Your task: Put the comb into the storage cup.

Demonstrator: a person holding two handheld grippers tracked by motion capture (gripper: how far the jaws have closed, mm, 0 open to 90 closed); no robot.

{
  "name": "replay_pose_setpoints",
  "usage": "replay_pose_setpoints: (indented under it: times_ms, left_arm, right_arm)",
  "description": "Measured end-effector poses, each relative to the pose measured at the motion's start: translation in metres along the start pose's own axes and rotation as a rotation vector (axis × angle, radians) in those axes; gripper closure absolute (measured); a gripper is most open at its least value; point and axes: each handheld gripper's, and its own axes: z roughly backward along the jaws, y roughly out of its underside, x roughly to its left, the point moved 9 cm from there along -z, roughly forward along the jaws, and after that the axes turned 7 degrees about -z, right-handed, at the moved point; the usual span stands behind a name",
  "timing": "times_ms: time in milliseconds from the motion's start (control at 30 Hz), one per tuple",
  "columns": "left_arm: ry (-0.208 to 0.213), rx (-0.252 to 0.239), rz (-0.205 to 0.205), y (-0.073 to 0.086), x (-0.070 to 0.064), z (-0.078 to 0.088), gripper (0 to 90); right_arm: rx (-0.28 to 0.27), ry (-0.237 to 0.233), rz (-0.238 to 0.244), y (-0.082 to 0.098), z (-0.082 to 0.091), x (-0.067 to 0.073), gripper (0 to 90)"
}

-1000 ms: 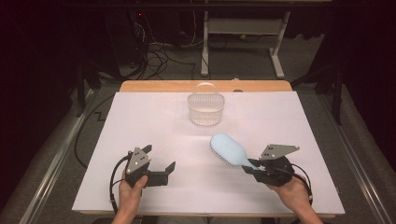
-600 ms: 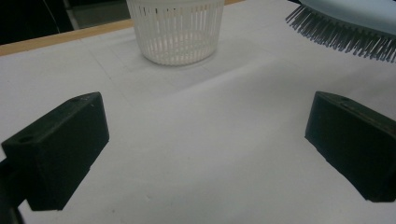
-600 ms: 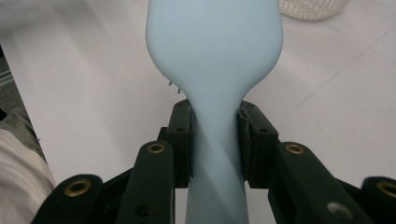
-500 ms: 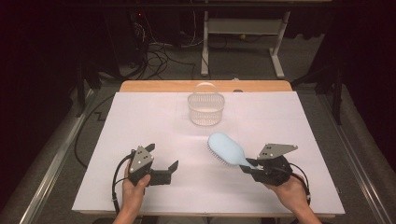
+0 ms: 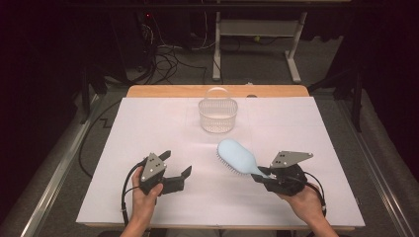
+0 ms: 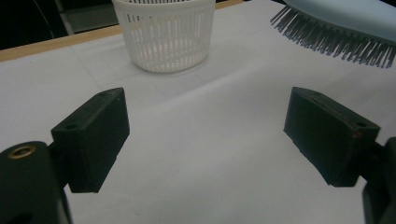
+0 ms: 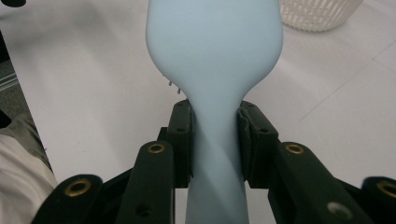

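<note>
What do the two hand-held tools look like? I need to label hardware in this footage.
Both are black. The left tool and right tool each carry a grey three-cornered plate on top and trail a black cable looping by the wrist. The left tool's pads are blocky and rectangular. The right tool's arms show brass-coloured rivets. The forearms are bare, no sleeves.

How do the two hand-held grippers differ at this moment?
The right hand-held gripper is shut on the light blue hairbrush by its handle; the left hand-held gripper is open with nothing between its jaws, which have just been closing. Both are black and held over the white table, short of the white basket.
</note>
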Motion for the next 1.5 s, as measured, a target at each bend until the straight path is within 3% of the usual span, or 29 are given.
replay_pose_setpoints:
  times_ms: [567,1033,1233,1500]
  left_arm:
    - [0.141,-0.006,0.027,-0.006,-0.018,-0.008,15.4]
    - [0.251,-0.02,0.015,-0.016,-0.036,-0.014,15.2]
    - [0.271,-0.029,0.016,-0.021,-0.041,-0.017,15.2]
    - [0.335,-0.043,0.015,-0.025,-0.052,-0.019,15.2]
  right_arm:
    - [-0.027,-0.015,0.014,-0.013,-0.007,0.011,70.1]
    - [-0.052,-0.028,0.027,-0.025,-0.012,0.021,70.1]
    - [-0.062,-0.035,0.029,-0.029,-0.013,0.024,70.1]
    - [-0.084,-0.045,0.049,-0.035,-0.015,0.03,70.1]
